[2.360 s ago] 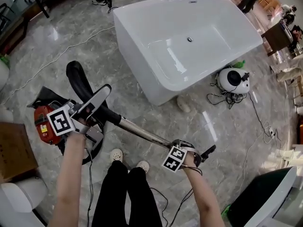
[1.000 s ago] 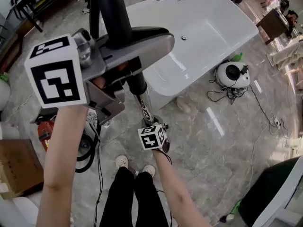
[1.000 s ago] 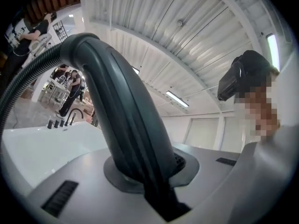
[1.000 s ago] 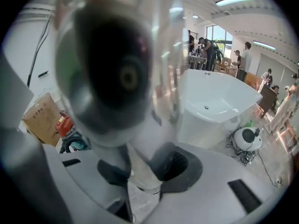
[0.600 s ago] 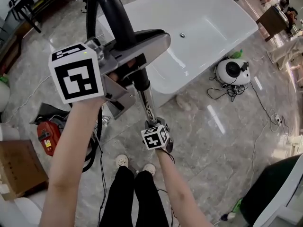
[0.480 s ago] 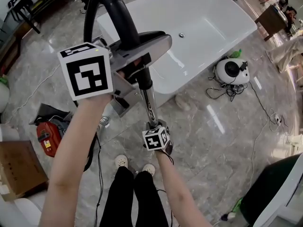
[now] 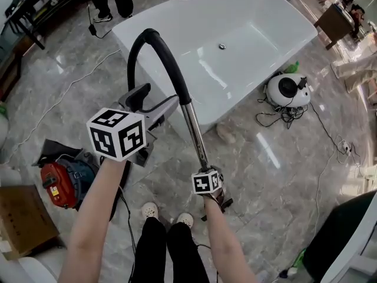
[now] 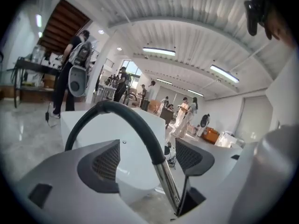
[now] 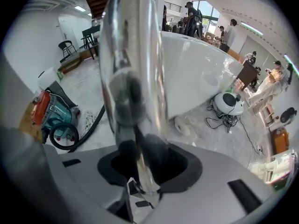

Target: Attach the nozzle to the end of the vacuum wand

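Note:
The vacuum wand stands steeply over the floor. Its chrome tube (image 7: 194, 137) rises from my right gripper (image 7: 219, 202) to a black curved handle and hose (image 7: 156, 46). The right gripper is shut on the tube's lower part (image 9: 133, 55), which runs up between its pads (image 9: 187, 171); the tube's bottom end is hidden behind it. My left gripper (image 7: 154, 101) has just been opening its jaws. They stand open with the tips just left of the handle, and the black bend (image 8: 121, 111) shows beyond the gap, untouched by the pads (image 8: 100, 164).
A white bathtub (image 7: 247, 34) lies behind the wand. The red vacuum canister (image 7: 59, 181) sits at the left by a cardboard box (image 7: 20, 217). A round white machine with cables (image 7: 287, 90) is right of the tub. The person's shoes (image 7: 150, 208) are below.
The left gripper has dropped down, opened and let go of the black handle. The wand now hangs on the right gripper alone, which has sunk a little to the right.

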